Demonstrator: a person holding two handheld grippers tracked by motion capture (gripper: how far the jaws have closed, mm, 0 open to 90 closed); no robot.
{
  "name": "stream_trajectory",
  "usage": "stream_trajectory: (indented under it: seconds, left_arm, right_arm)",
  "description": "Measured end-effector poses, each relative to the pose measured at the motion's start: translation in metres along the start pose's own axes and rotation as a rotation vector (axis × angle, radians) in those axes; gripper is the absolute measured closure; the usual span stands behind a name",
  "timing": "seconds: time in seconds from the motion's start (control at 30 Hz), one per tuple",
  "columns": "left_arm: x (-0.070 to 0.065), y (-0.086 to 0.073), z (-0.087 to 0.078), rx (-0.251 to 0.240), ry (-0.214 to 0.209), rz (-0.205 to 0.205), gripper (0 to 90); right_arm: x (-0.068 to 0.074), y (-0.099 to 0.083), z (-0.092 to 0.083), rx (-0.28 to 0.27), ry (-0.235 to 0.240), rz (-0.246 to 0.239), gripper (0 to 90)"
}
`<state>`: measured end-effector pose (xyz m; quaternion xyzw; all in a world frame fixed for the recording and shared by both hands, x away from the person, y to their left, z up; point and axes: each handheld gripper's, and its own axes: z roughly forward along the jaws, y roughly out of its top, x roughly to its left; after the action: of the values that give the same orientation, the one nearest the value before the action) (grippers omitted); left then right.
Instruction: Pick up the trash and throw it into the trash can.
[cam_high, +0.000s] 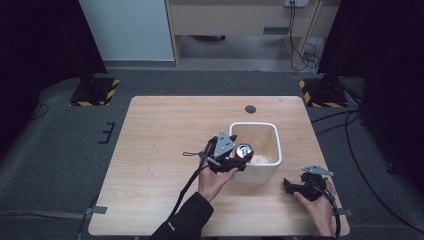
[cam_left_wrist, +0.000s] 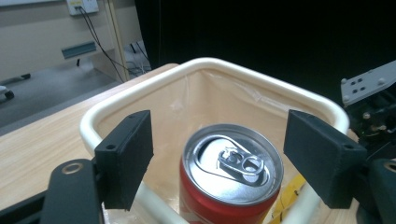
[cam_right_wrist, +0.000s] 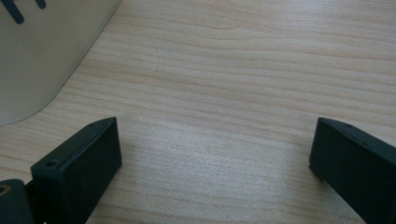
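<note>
Right now the left gripper (cam_high: 239, 161) is hovering at the near-left rim of the bin (cam_high: 276, 134), and in its own view the two black jaws are standing wide apart with daylight on either side of the can (cam_left_wrist: 231, 179) — so they are not clamping it. The can, red with a silver pull-tab top, is sitting upright between those jaws, just inside the bin's near wall; whether it is resting on the bin floor or caught on the way down I cannot tell, since its base is hidden. Judging from that, the drop is looking all but done: the can is in the bin (cam_left_wrist: 205, 65), the jaws are spread, and what is left for this hand seems to be drawing back clear of the rim without nudging the can. Something yellow (cam_left_wrist: 290, 193) is peeking out beside the can low in the bin, too small to name. Further out, the right gripper (cam_high: 296, 186) is resting low at the near-right corner of the table (cam_high: 165, 145), well apart from the can — its jaws are also spread, holding nothing, with bare wood between them and the bin's rounded outer wall (cam_right_wrist: 42, 56) showing off to one side. No other loose things are waiting on the tabletop.
</note>
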<state>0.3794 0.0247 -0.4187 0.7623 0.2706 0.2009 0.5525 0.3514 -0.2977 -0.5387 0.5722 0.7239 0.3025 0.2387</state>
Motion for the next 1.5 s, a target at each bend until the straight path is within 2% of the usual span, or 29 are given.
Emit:
stream_trajectory:
  seconds: [0.17, 0.33, 0.57, 0.83, 1.13, 1.33, 1.37, 1.5]
  left_arm:
    - [0.003, 0.005, -0.012, -0.025, 0.012, 0.002, 22.9]
    - [0.008, 0.006, -0.023, -0.03, 0.027, 0.008, 22.5]
    - [0.017, 0.002, -0.039, -0.03, 0.056, 0.0, 22.1]
    - [0.031, -0.008, -0.064, -0.022, 0.102, -0.01, 21.0]
    - [0.045, -0.031, -0.087, 0.026, 0.149, -0.023, 19.4]
    - [0.058, -0.056, -0.105, 0.057, 0.183, -0.065, 18.6]
    - [0.058, -0.056, -0.105, 0.057, 0.183, -0.065, 18.5]
    - [0.064, -0.073, -0.114, 0.087, 0.205, -0.084, 18.0]
  right_arm:
    - [0.0, 0.0, 0.0, 0.0, 0.0, 0.0, 2.4]
    - [0.0, 0.0, 0.0, 0.0, 0.0, 0.0, 2.4]
    - [0.0, 0.0, 0.0, 0.0, 0.0, 0.0, 2.4]
    - [0.0, 0.0, 0.0, 0.0, 0.0, 0.001, 2.4]
    - [0.0, 0.0, 0.0, 0.0, 0.0, 0.0, 2.4]
    - [0.0, 0.0, 0.0, 0.0, 0.0, 0.001, 2.4]
    - [0.0, 0.0, 0.0, 0.0, 0.0, 0.0, 2.4]
    - [0.0, 0.0, 0.0, 0.0, 0.0, 0.0, 2.4]
